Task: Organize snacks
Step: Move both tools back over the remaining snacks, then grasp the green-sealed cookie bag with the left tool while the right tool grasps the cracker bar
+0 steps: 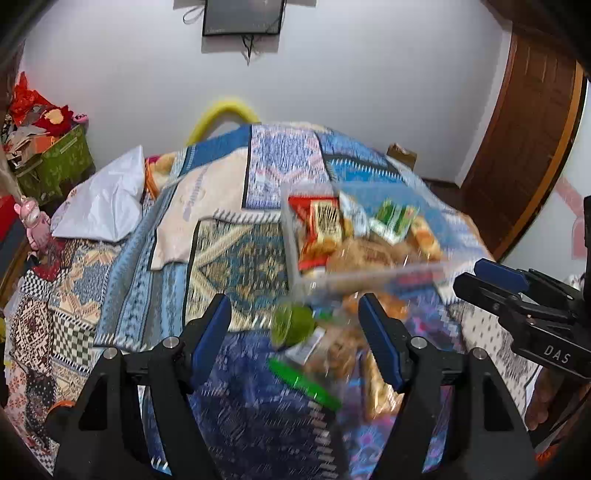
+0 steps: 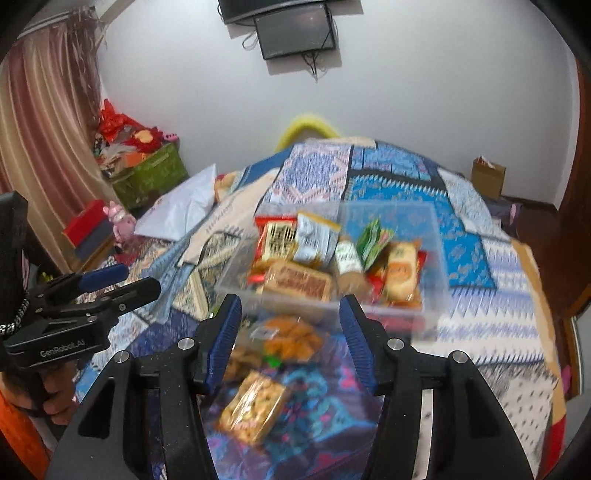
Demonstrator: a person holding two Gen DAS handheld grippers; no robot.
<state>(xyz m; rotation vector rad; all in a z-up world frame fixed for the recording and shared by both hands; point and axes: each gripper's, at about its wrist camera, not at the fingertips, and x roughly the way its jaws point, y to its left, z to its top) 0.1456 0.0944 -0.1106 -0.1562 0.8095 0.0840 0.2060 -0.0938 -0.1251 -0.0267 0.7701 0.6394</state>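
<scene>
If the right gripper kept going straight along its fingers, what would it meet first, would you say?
Probably the loose orange snack packet lying on the blanket between the right gripper's open fingers, before the clear box; blur makes depth uncertain.

a home bedroom. a bed (image 2: 461, 236) with a blue patchwork quilt fills the middle of the frame, a white pillow (image 2: 184, 210) at its left edge. striped curtains (image 2: 40, 147) hang at upper left, a dark screen (image 2: 295, 35) is fixed to the white wall at top centre, a wooden door (image 1: 524, 147) stands at right, and a green box (image 2: 151, 177) heaped with toys sits at left.
</scene>
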